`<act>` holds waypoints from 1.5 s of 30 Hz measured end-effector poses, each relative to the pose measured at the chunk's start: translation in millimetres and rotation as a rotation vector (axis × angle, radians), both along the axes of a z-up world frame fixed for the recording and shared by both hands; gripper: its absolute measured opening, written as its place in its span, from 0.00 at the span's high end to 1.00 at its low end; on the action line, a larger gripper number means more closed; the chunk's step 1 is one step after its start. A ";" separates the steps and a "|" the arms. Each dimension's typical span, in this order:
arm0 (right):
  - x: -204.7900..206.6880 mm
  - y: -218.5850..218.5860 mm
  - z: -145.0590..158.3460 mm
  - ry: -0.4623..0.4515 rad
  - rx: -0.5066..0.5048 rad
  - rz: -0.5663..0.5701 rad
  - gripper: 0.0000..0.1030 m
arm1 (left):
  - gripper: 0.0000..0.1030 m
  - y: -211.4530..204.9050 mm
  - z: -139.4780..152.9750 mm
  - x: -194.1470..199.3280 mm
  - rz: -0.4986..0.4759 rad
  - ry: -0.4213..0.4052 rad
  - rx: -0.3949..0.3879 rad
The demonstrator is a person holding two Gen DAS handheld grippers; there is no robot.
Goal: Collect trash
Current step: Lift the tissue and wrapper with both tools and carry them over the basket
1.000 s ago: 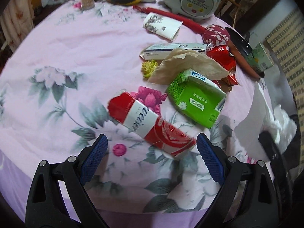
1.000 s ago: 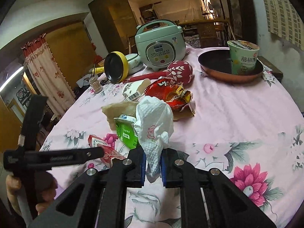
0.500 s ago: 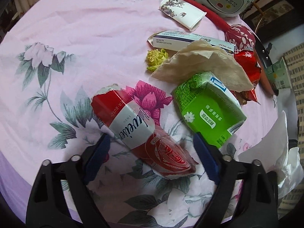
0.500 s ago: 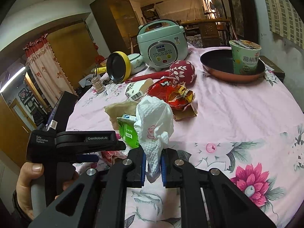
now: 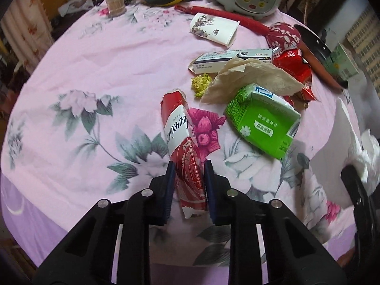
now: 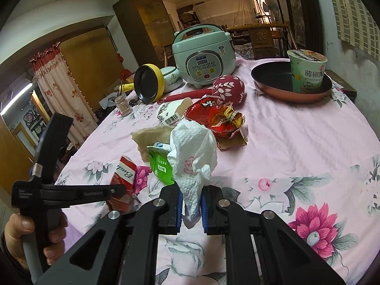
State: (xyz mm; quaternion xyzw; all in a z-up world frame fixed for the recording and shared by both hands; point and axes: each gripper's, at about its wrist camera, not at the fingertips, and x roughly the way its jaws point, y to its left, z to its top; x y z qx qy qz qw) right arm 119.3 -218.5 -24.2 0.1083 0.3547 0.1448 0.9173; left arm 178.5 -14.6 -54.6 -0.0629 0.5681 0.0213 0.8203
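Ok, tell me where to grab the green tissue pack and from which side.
Take the green tissue pack across its short width near the free end by the table's edge, coming down from above. It lies flat on the cloth, and its far end is tucked under the brown paper napkin, so that end is blocked. Both grippers look full already, so I'd empty one first.

A pale green rice cooker (image 6: 201,58) stands at the far side of the surface (image 6: 296,142), which wears a pink floral cloth. Beside it a small yellow pan (image 6: 148,86) leans on edge. To the right, a copper-coloured frying pan (image 6: 270,77) lies flat.
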 end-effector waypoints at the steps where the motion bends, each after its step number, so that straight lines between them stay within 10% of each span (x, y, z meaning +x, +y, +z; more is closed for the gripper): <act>1: -0.4 0.9 0.2 -0.001 0.000 0.003 0.86 | 0.78 1.8 2.2 -3.2 -0.012 -0.006 0.013; 18: 3.1 13.9 -11.1 0.038 -0.038 0.038 0.86 | 0.66 13.3 -33.5 9.3 -0.007 0.117 0.003; 25: 2.5 14.7 -11.3 0.038 -0.043 0.040 0.86 | 0.85 13.5 -27.8 1.2 -0.031 0.101 -0.009; 45: -20.1 54.3 -26.7 0.099 -0.041 0.160 0.91 | 0.88 99.1 30.7 -156.8 0.042 -0.223 -0.123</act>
